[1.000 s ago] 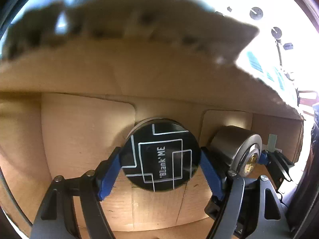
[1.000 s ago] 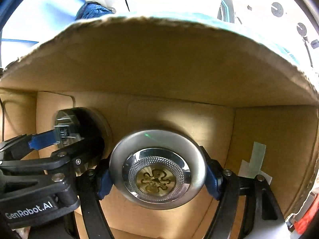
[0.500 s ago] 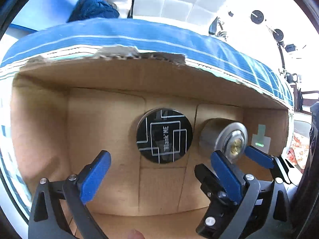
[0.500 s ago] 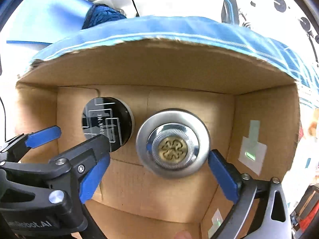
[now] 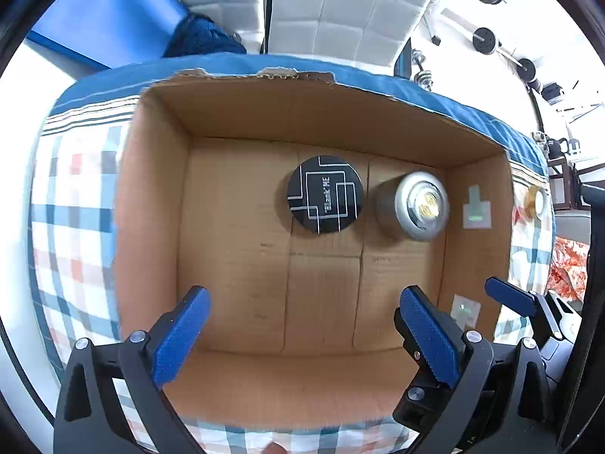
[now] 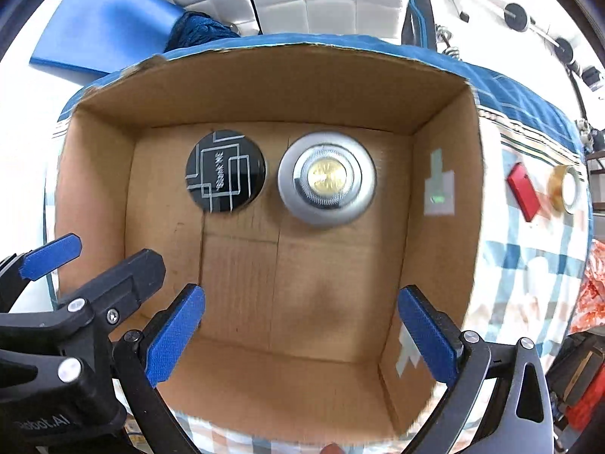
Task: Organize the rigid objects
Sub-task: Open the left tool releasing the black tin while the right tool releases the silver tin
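A black round tin (image 5: 325, 193) (image 6: 225, 171) with white line art stands beside a silver round tin (image 5: 418, 206) (image 6: 327, 178) with a gold centre, on the floor of an open cardboard box (image 5: 234, 249) (image 6: 332, 280). My left gripper (image 5: 304, 335) is open and empty, above the box's near side. My right gripper (image 6: 300, 335) is open and empty, also above the near side; one of its blue fingers (image 5: 508, 300) shows at the right of the left wrist view.
The box sits on a checked cloth (image 5: 72, 234). To its right lie a red flat object (image 6: 523, 191) and a gold-rimmed round tin (image 6: 567, 188) (image 5: 537, 201). A blue pillow (image 6: 102, 26) and white padded wall are behind.
Both grippers let go of their tins, opened, and pulled back up out of the box. The two tins stay on the box floor.
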`<state>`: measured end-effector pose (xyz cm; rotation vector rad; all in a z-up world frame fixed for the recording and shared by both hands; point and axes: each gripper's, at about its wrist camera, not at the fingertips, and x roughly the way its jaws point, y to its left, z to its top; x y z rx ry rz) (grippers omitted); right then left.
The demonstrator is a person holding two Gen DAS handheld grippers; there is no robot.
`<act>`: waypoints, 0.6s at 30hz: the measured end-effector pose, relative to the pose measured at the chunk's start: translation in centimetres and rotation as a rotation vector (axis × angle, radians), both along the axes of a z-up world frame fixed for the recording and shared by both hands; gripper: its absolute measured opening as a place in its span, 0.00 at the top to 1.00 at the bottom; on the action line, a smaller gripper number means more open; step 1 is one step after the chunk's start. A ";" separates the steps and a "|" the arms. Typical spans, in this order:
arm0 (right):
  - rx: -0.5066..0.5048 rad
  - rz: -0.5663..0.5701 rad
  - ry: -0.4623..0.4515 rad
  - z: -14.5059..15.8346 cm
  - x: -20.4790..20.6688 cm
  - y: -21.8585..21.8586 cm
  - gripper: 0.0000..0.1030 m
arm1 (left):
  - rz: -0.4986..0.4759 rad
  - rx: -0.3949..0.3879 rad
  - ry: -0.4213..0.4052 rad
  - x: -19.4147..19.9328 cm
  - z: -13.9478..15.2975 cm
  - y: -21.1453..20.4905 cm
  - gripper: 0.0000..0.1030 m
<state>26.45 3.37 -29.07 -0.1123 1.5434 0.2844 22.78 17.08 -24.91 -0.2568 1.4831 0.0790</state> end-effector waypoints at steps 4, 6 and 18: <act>0.012 0.001 -0.033 1.8 -2.0 -0.2 0.00 | 0.000 0.009 -0.051 -1.9 1.5 -0.3 0.00; 0.021 0.002 -0.057 2.6 -3.0 -0.3 0.00 | -0.009 0.025 -0.074 -2.7 2.0 -0.8 0.00; 0.077 0.010 -0.155 7.5 -8.7 -2.4 0.00 | -0.033 0.068 -0.179 -7.1 6.2 -4.0 0.00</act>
